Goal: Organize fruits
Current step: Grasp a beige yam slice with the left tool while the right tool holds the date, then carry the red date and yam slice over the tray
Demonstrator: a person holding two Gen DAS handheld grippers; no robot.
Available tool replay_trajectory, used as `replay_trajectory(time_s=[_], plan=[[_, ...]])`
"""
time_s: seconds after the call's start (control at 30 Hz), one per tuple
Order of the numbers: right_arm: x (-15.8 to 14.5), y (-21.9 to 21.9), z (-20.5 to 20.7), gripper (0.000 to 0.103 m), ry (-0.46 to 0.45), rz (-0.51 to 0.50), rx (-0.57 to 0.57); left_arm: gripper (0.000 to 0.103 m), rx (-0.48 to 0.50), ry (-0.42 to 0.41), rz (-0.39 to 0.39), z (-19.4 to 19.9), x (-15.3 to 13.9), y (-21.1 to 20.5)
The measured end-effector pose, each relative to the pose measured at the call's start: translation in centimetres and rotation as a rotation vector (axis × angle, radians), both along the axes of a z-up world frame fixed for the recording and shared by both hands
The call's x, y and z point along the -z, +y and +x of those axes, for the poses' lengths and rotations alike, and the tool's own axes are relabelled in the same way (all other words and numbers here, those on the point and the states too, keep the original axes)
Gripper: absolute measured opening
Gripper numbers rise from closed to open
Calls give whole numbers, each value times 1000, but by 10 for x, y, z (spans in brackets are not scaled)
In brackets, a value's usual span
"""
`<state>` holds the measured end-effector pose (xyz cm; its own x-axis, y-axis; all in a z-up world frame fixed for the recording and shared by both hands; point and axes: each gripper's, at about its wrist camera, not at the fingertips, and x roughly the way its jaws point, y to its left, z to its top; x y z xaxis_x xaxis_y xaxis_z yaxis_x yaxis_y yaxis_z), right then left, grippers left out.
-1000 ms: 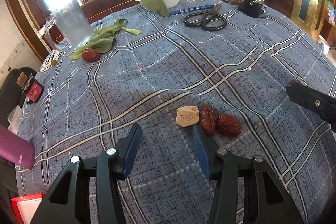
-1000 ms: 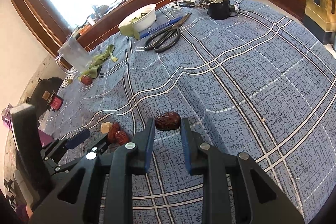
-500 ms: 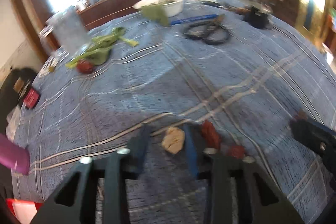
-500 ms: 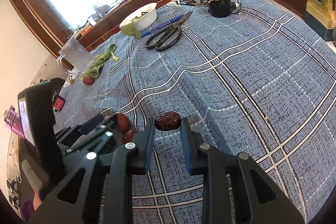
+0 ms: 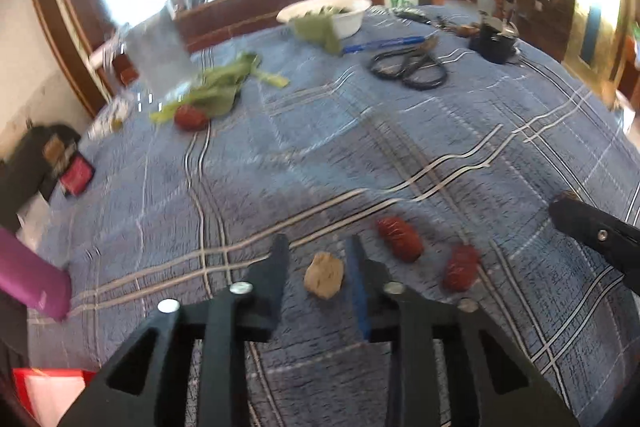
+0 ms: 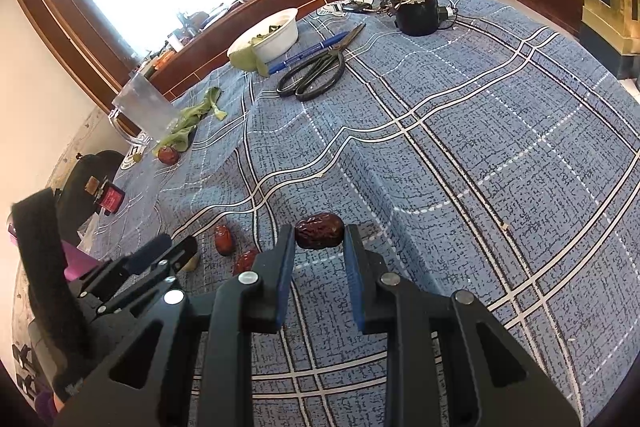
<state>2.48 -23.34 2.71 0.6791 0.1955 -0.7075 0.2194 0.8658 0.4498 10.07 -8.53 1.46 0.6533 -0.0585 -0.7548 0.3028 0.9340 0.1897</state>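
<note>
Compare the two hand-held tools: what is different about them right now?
The right tool grips a dark red date between its fingers; the left tool is open around a pale tan chunk, not yet pinching it. Both have the same black frames with blue pads.

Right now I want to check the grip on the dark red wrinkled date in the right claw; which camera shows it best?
The right wrist view: the dark red wrinkled date sits sharp and centred between the right claw tips. The left wrist view shows only part of that claw at its right edge, and the date cannot be made out there.
</note>
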Motion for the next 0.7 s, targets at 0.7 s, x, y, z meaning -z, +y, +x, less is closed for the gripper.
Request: replay_trajectory(time_s=[0.7], plan=[[3,-1,2,26,9,8,-10,14,1,47,-46,9,12,4]])
